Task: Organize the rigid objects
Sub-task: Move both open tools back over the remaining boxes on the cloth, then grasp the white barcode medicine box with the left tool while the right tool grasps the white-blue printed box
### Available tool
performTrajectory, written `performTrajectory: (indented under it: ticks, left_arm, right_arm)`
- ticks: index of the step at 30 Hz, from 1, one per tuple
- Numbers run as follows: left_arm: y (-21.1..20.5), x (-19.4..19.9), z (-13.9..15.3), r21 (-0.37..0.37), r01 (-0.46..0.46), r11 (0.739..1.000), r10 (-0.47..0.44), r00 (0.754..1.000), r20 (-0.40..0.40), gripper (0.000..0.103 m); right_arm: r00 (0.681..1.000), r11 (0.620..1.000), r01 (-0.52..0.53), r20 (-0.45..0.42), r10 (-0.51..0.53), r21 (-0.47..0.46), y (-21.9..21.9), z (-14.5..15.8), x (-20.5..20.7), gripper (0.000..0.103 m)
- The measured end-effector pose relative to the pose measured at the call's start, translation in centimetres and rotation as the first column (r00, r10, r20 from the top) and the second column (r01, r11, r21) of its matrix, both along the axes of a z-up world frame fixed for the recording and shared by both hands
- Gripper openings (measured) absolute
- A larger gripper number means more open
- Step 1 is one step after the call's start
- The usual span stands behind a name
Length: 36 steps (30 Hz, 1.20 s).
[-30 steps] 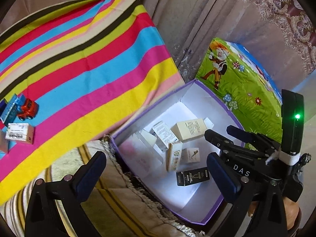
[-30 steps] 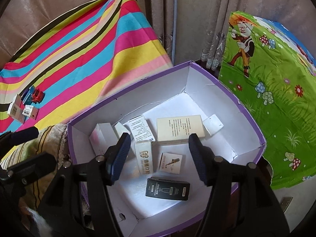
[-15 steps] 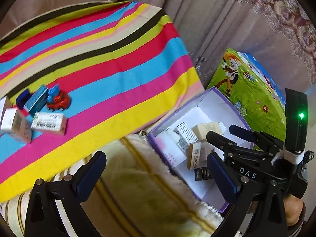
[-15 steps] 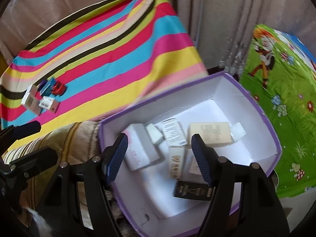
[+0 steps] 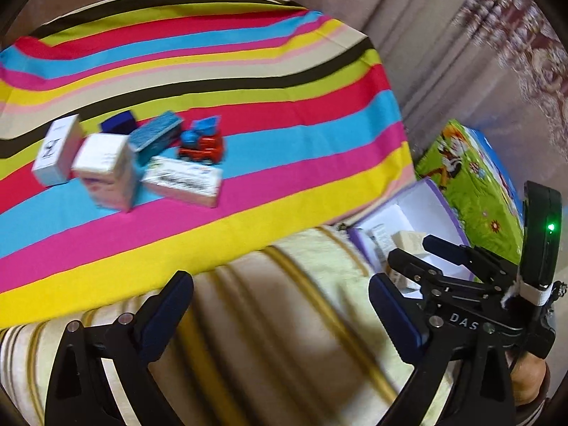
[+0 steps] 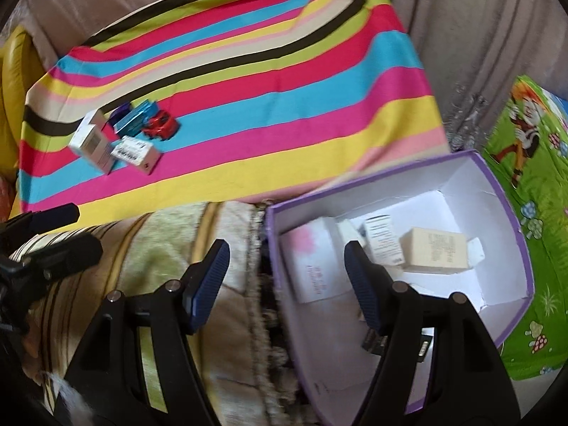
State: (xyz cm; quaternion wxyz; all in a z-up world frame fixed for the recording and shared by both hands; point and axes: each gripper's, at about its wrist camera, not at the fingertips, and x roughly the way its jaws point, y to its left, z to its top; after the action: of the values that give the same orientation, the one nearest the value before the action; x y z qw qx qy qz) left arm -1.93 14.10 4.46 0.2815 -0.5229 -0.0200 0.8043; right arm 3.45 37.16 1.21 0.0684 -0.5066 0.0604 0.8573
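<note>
A cluster of small things lies on the striped cloth [image 5: 269, 81]: a red toy car [image 5: 202, 145], a blue box [image 5: 156, 135], a flat labelled white box [image 5: 183, 181], a white-and-pink box [image 5: 106, 170] and another white box [image 5: 55, 149]. My left gripper [image 5: 280, 291] hovers over the beige cover in front of them; its jaws are closing with nothing between them. A purple-rimmed white box [image 6: 497, 184] holds a cream box [image 6: 436, 252], a pink-tinted box [image 6: 312, 262] and a labelled box [image 6: 381, 241]. My right gripper [image 6: 285, 252] is open and empty over that box's left rim.
A beige fringed cover [image 6: 227, 319] with gold stripes lies between the striped cloth and the purple-rimmed box. A green cartoon-print cloth [image 6: 532, 177] lies to the right of the box. Curtains [image 5: 461, 35] hang behind. A yellow cushion [image 6: 10, 88] shows at far left.
Both grippers have swung left, away from the purple-rimmed box and toward the striped cloth. The toy car and small boxes now sit nearer the middle of the left wrist view.
</note>
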Motion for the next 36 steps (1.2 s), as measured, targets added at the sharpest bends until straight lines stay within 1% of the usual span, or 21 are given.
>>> performTrajectory:
  ticks: [5,7,11,14,17,23,25,27,33,36]
  left_arm:
    - [-3.5,-1.0,-0.4,0.009,-0.068,0.998,0.068,0.998,0.016,0.099]
    - [-4.7,-1.6,-0.5,0.008,-0.094,0.996,0.093,0.995,0.022,0.095]
    - [-6.3,-2.6,-0.8,-0.003,-0.128,0.992,0.128,0.992,0.018,0.093]
    - [-7.3,-3.5,-0.9,-0.021,-0.15,0.988,0.15,0.989,0.007,0.09]
    - [-7.8,-4.3,-1.0,-0.041,-0.158,0.987,0.158,0.987,0.004,0.087]
    - [-8.2,-6.4,-0.8,-0.078,-0.162,0.984,0.162,0.987,-0.01,0.087]
    - [-8.0,-7.4,-1.0,-0.093,-0.163,0.982,0.163,0.987,-0.009,0.082]
    - [-7.9,-8.3,-1.2,-0.097,-0.16,0.982,0.16,0.987,-0.005,0.08]
    - [-7.7,-10.4,-1.9,-0.115,-0.174,0.978,0.174,0.985,-0.009,0.079]
    - [-7.7,-11.1,-2.2,-0.101,-0.171,0.98,0.172,0.985,0.002,0.077]
  right_arm:
    - [0.999,0.999,-0.05,0.013,0.05,0.001,-2.3,-0.2,-0.9,0.071]
    - [0.998,0.998,-0.062,0.019,0.062,-0.005,-3.0,-0.3,-1.4,0.071]
    - [0.995,0.995,-0.097,0.025,0.097,-0.001,-4.5,-0.2,-2.2,0.071]
    - [0.993,0.993,-0.117,0.027,0.117,-0.007,-5.6,-0.3,-3.0,0.072]
    - [0.99,0.99,-0.139,0.033,0.139,-0.008,-6.8,-0.4,-3.8,0.072]
    - [0.982,0.983,-0.184,0.037,0.185,-0.013,-8.8,-0.5,-5.1,0.073]
    - [0.981,0.982,-0.188,0.039,0.188,-0.019,-9.2,-0.6,-5.6,0.073]
    - [0.98,0.981,-0.194,0.039,0.195,-0.024,-9.6,-0.7,-6.0,0.073]
    - [0.976,0.977,-0.21,0.056,0.212,-0.034,-10.9,-1.3,-7.6,0.073]
    - [0.975,0.977,-0.212,0.061,0.214,-0.038,-11.4,-1.6,-8.4,0.073]
